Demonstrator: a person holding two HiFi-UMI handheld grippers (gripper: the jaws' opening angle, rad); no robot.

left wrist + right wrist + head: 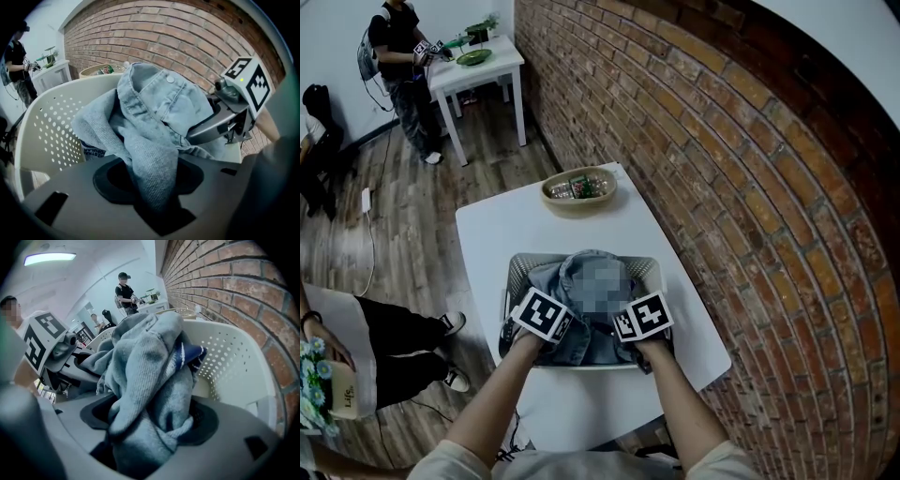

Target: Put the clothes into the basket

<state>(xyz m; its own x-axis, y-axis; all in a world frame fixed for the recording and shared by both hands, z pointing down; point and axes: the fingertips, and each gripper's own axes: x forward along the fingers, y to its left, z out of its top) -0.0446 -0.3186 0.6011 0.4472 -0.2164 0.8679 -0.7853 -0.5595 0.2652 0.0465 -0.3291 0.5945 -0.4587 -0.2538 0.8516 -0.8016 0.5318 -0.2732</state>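
Brick wall (722,141), wooden floor (403,216)

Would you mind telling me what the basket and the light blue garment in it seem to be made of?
The basket: probably moulded plastic, off-white and matte, its walls pierced by rows of round holes. The garment: likely faded denim, given the diagonal weave, stitched seams and a small, seemingly metal button.

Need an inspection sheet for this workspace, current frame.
Surface: white table.
Job's things: clothes, denim, bunched inside the white perforated basket.
Clutter: woven bowl of small items at the table's far end.
Grippers: left gripper and right gripper both clamp the clothes at the basket.
Cables: one cable on the wood floor, left of the table.
Surroundings: brick wall; second table with a person standing by it.
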